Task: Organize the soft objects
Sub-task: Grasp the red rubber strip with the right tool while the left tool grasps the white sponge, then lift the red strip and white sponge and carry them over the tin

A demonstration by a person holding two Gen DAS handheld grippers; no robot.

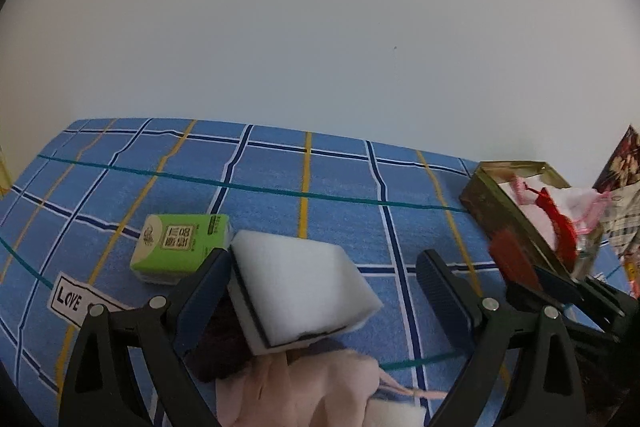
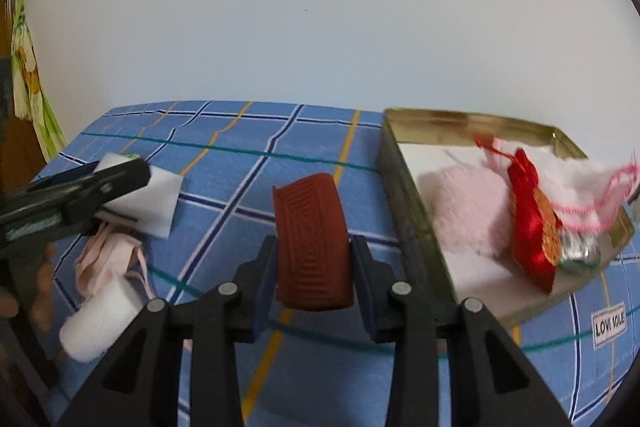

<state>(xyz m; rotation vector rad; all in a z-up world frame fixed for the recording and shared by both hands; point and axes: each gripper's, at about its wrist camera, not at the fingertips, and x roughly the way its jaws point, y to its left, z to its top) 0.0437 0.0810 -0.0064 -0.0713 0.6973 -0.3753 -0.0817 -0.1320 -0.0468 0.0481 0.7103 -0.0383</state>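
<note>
My right gripper (image 2: 314,245) is shut on a red-brown ribbed pad (image 2: 312,227), held above the blue checked cloth just left of a gold tin tray (image 2: 400,163). The tray holds a pink towel (image 2: 468,215), a red satin pouch (image 2: 528,223) and a white cloth with pink stitching (image 2: 588,187). My left gripper (image 1: 324,261) is open around a white sponge block (image 1: 300,287). The block leans on the left finger (image 1: 208,291); the right finger stands clear of it. Under the block lie a dark brown thing (image 1: 218,343) and a pale pink cloth (image 1: 316,387).
A green tissue pack (image 1: 180,247) lies beyond the left finger. A white roll (image 2: 100,315) sits by the pink cloth (image 2: 108,259) near the front left. A white wall closes the far side of the table. A patterned box (image 1: 624,163) stands behind the tray.
</note>
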